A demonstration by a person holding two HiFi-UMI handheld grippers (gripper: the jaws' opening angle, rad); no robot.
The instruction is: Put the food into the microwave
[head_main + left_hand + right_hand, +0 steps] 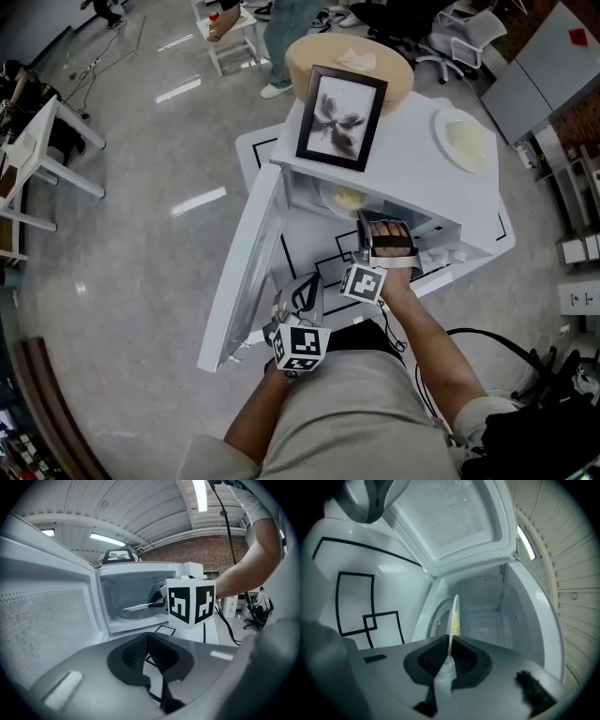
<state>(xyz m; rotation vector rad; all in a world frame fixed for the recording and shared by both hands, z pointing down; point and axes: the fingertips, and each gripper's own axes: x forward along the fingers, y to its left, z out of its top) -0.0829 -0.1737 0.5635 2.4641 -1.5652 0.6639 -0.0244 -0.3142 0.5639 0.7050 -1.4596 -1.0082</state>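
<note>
My right gripper (pixel 449 657) pinches the plate (pixel 454 603) by its rim, food (pixel 456 622) at twelve o'clock, inside the microwave (pixel 497 597). My left gripper (pixel 149 654), jaws narrowly apart and empty, alone sees the plate lying flat.

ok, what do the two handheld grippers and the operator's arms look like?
The left gripper and right gripper share smooth grey bodies with black ribbed pads in a V-shaped recess. Each carries a white cube with black square markers. A black strap crosses the right hand. The person wears a light short-sleeved top; a black cable hangs near the right arm.
</note>
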